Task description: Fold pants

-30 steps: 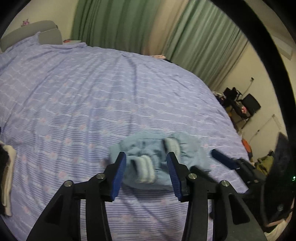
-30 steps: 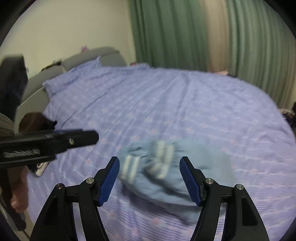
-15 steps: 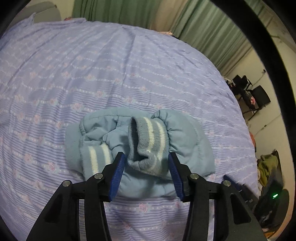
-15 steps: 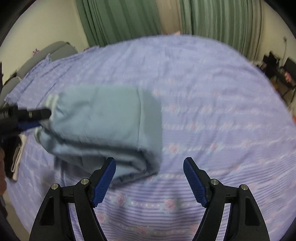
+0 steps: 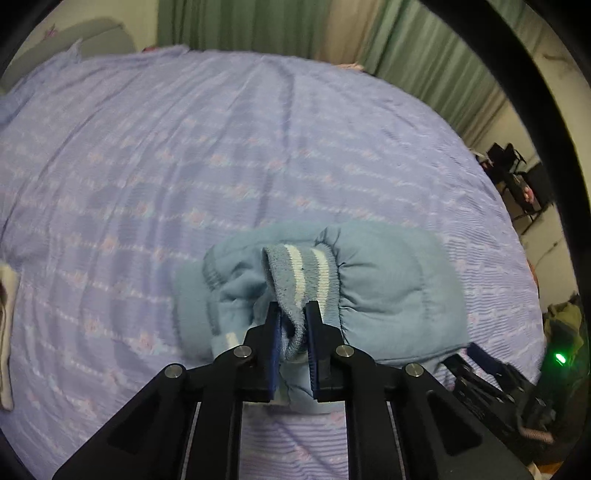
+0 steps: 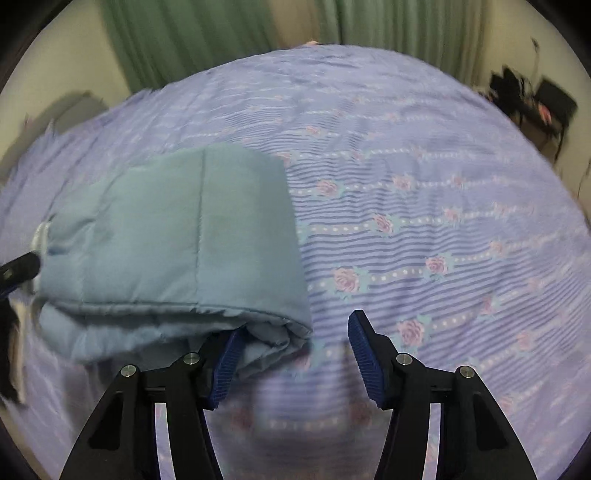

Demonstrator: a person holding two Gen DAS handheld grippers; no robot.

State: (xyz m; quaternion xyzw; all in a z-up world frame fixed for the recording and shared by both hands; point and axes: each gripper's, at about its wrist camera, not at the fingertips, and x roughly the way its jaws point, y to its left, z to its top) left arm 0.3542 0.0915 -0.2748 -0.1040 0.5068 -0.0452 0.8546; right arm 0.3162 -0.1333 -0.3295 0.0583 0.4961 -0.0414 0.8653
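Observation:
Padded light-blue pants lie bunched and folded on the purple bedsheet. My left gripper is closing, its blue pads pressing a grey-and-white striped cuff of the pants. In the right wrist view the pants show as a smooth folded slab at left. My right gripper is closing at the near folded corner: its left finger is tucked under that corner, while its right finger stands apart over bare sheet.
The rose-patterned sheet stretches far and right. Green curtains hang behind the bed. A dark chair stands at the far right. A white and dark cloth lies at the bed's left edge.
My left jaws have come together on the striped cuff. My right gripper has sunk to the folded corner of the pants, and its jaws have narrowed.

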